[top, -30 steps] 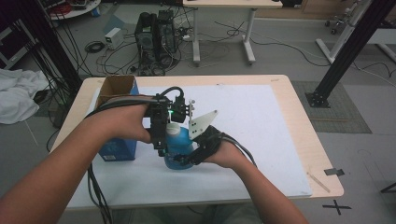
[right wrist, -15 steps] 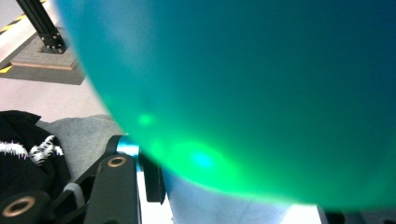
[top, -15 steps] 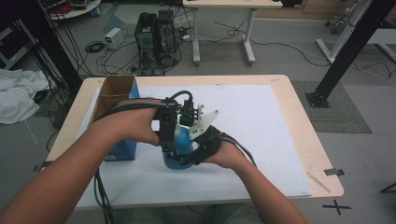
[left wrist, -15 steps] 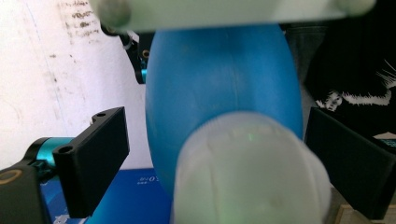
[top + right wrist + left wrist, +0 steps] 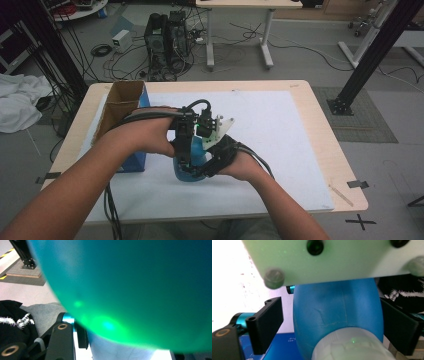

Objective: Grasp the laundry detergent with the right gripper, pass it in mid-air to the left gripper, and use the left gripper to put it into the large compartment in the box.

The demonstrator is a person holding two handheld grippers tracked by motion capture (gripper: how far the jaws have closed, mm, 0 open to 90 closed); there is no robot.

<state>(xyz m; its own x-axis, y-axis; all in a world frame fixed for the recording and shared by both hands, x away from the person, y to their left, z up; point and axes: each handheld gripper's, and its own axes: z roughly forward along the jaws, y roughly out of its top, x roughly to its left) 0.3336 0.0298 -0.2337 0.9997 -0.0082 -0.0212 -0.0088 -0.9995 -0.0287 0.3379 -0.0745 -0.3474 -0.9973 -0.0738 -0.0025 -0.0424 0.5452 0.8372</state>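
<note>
Blue bottle [image 5: 189,167] upright, right claw [image 5: 207,162] clamped; left claw [image 5: 184,150] closing round cap.

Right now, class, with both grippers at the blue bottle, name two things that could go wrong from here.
1. The left gripper has just been closing around the pale cap, but its left jaw stands apart, so it might slip when twisting.
2. The right gripper clamps the blue bottle by its rounded body; a hard twist could turn or tip it toward the nearby cardboard box.
</note>
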